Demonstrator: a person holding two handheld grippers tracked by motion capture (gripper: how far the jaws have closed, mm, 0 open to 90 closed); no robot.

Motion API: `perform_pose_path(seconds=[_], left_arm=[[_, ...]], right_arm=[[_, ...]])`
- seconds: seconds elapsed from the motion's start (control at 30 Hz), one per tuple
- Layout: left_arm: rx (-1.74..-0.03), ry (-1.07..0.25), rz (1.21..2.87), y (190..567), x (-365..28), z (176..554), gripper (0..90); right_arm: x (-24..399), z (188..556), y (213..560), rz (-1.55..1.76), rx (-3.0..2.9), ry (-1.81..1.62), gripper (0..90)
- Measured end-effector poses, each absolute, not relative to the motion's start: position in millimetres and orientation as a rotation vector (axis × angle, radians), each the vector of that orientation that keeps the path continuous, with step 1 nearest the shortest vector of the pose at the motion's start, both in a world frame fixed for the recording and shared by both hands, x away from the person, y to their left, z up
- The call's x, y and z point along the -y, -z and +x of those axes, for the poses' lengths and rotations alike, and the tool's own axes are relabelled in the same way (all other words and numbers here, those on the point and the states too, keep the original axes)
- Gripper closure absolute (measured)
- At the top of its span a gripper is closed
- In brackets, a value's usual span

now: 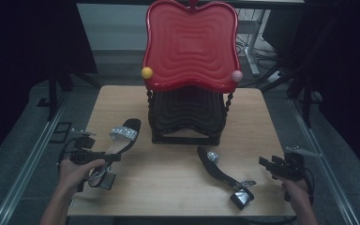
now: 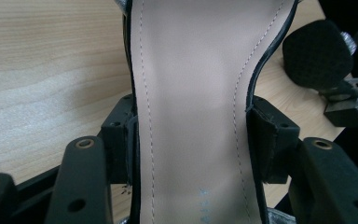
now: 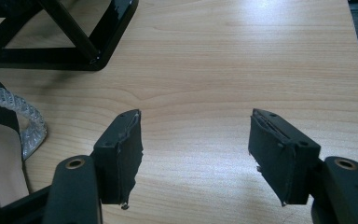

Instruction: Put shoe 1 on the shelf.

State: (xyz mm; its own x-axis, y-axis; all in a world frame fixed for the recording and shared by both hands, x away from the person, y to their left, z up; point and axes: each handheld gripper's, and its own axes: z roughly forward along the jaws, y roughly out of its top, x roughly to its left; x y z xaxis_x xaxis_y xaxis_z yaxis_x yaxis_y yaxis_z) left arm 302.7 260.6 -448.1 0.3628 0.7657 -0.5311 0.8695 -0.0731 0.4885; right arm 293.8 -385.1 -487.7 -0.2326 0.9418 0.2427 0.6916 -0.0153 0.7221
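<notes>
The high view looked down and forward over the counter (image 1: 178, 183); both gripper views sat close above that counter.

A two-tier rack (image 1: 187, 117), red tray (image 1: 191, 47) above a black one, stands at the back of the wooden counter (image 1: 168, 178).

Dim room, grey floor (image 1: 23, 136), wooden table (image 1: 178, 183).
</notes>
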Motion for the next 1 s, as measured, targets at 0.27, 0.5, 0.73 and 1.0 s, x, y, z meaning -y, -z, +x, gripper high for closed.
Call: perform_pose_path(seconds=[0.27,0.5,0.73,1.0], left_arm=[[-1.413,0.173,1.749,433.8,-275.5,304.3,42.3],[-1.381,0.177,1.694,408.3,-284.6,310.2,42.3],[-1.358,0.194,1.657,385.4,-290.2,322.4,42.3],[-1.336,0.171,1.592,356.2,-301.6,332.3,42.3]], right_arm=[[384.7,294.3,488.9,1.705,-1.953,-1.109,34.8],[384.2,294.5,489.4,1.709,-1.958,-1.108,34.8],[382.8,294.9,490.2,1.711,-1.963,-1.107,34.8],[384.3,295.7,492.7,1.713,-1.968,-1.109,34.8]])
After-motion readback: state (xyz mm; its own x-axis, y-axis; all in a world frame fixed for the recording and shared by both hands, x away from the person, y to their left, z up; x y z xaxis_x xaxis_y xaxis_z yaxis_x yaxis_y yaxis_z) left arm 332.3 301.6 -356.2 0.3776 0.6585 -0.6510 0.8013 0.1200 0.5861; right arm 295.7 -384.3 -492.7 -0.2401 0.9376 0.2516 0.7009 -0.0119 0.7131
